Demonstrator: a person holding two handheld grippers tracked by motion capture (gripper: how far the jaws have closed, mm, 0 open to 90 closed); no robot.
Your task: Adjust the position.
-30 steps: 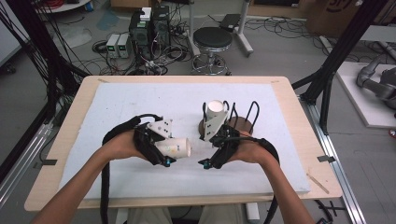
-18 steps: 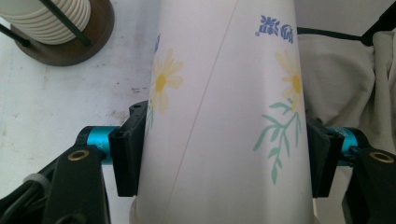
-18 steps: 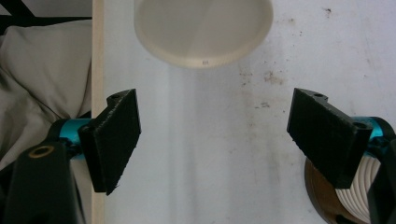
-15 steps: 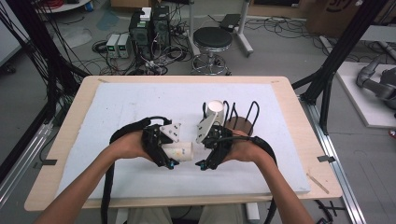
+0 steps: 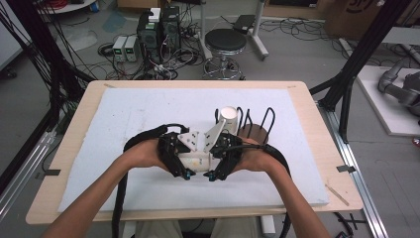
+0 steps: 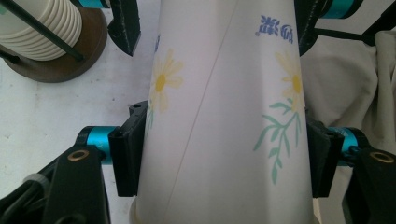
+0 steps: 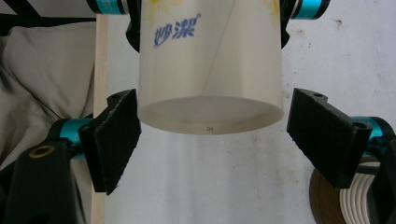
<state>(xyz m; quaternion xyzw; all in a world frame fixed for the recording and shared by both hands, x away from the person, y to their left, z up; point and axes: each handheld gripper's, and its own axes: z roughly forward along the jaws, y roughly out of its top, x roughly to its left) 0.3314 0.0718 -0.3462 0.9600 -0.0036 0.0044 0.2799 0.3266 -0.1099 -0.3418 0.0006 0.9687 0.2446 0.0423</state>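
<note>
Left gripper (image 6: 219, 154) clamped on a paper cup (image 6: 224, 116), right gripper (image 7: 212, 135) spread open around its base.

The cup hangs level between both hands, low over the white mat (image 5: 129, 124) — light, thin-walled, easily crushed. Best taken near the stiff base ring or rolled rim — gently, since the slick sides dent.
</note>
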